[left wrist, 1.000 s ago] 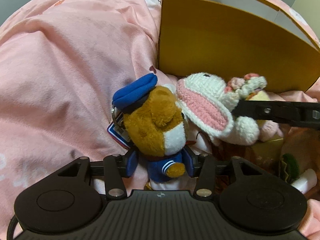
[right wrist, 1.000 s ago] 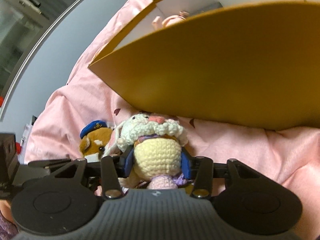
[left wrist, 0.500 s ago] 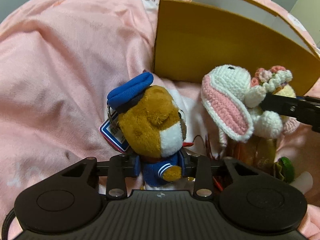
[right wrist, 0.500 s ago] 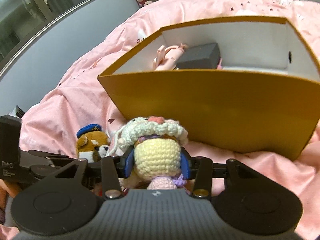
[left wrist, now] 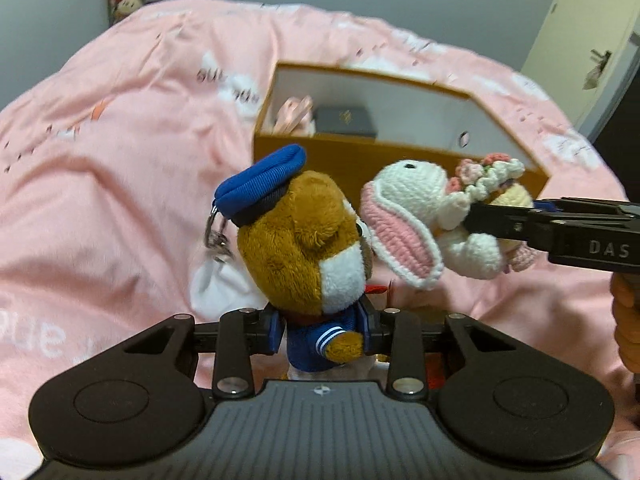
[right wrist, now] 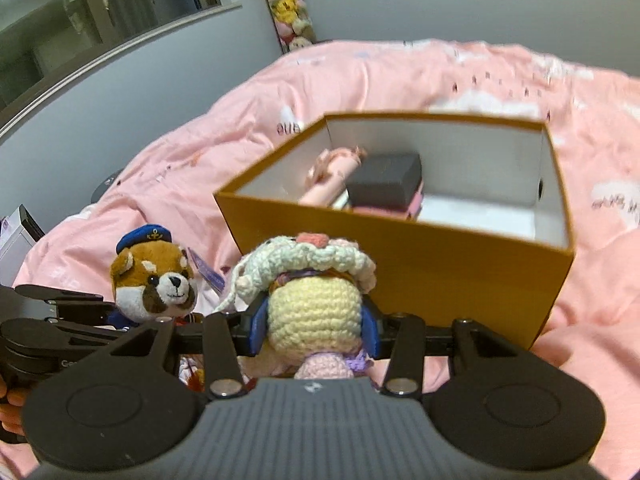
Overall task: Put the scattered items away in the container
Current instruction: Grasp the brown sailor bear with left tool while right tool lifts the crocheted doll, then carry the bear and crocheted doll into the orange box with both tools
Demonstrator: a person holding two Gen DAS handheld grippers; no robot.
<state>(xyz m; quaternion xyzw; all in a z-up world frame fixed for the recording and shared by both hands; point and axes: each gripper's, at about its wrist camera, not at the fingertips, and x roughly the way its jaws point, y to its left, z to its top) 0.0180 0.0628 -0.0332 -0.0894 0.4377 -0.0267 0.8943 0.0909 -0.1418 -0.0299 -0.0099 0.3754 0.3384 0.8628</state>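
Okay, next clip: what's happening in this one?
A person is tidying toys off a pink bed cover with a handheld claw in each hand. The left claw is clamped on a sailor-suited brown plush; its jaws have just been closing around it. The right claw grips a crocheted bunny doll. Both toys are held up off the bedding in front of the open orange box, which already holds a dark case and a pink item.

A bedroom: pink duvet and stacked plush toys by the wall.
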